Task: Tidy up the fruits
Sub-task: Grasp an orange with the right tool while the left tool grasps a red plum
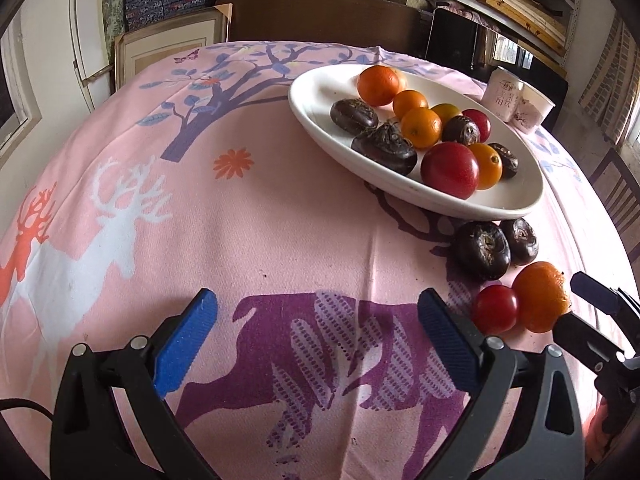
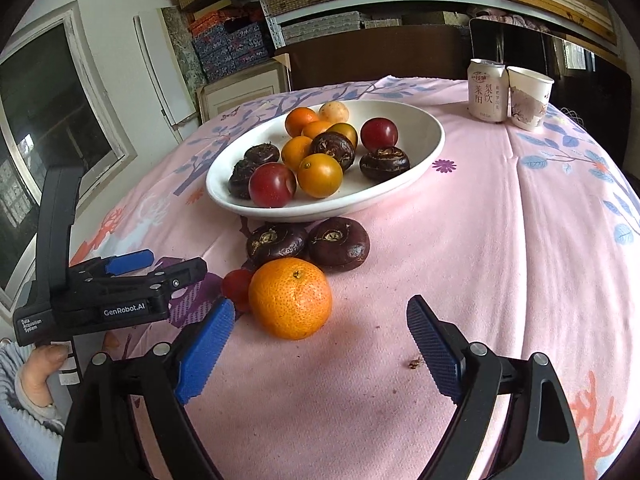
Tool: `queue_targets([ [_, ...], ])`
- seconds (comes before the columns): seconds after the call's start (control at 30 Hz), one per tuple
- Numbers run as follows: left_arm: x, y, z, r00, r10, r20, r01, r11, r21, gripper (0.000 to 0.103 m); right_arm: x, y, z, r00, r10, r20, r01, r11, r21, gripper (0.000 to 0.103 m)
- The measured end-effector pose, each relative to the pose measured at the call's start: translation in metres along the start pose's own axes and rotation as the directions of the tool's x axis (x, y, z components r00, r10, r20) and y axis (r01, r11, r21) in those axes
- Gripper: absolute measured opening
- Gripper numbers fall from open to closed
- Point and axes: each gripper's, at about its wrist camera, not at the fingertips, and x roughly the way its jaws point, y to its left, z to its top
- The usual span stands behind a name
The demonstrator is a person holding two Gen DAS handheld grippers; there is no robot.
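Observation:
A white oval plate holds several oranges, red tomatoes and dark water chestnuts. On the cloth in front of it lie two water chestnuts, a red tomato and an orange. My right gripper is open, just short of the orange, which lies slightly left of its centre line. My left gripper is open and empty over the purple deer print, left of the loose fruit. It also shows in the right wrist view.
A drink can and a paper cup stand at the table's far right; they also show in the left wrist view. A pink printed cloth covers the table. A dark chair and shelves stand behind.

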Motion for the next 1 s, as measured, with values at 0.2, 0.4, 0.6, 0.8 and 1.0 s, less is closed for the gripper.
queue_targets([
  [0.2,0.001,-0.002,0.0,1.0,0.01,-0.007,-0.01,1.0,0.013,0.098,-0.014,-0.023,0.003,0.993,-0.108,0.05,0.104,0.992,0.07,0.088],
  [0.4,0.002,-0.004,-0.001,1.0,0.016,-0.011,-0.015,1.0,0.02,0.098,-0.029,-0.042,0.004,0.99,-0.105,0.094,0.092,0.987,0.134,0.088],
  [0.6,0.003,-0.005,-0.001,1.0,0.027,-0.016,-0.026,0.999,0.032,0.098,-0.013,-0.034,0.001,0.991,-0.13,0.025,0.128,0.989,0.08,0.088],
  [0.8,0.004,-0.008,-0.001,0.999,0.046,-0.023,-0.045,0.998,0.049,0.098,-0.011,-0.039,0.007,0.987,-0.156,0.045,0.151,0.984,0.095,0.088],
  [1.0,0.004,-0.009,-0.001,0.998,0.049,-0.024,-0.048,0.997,0.052,0.098,0.005,-0.047,0.019,0.99,-0.138,0.026,0.134,0.985,0.107,0.077],
])
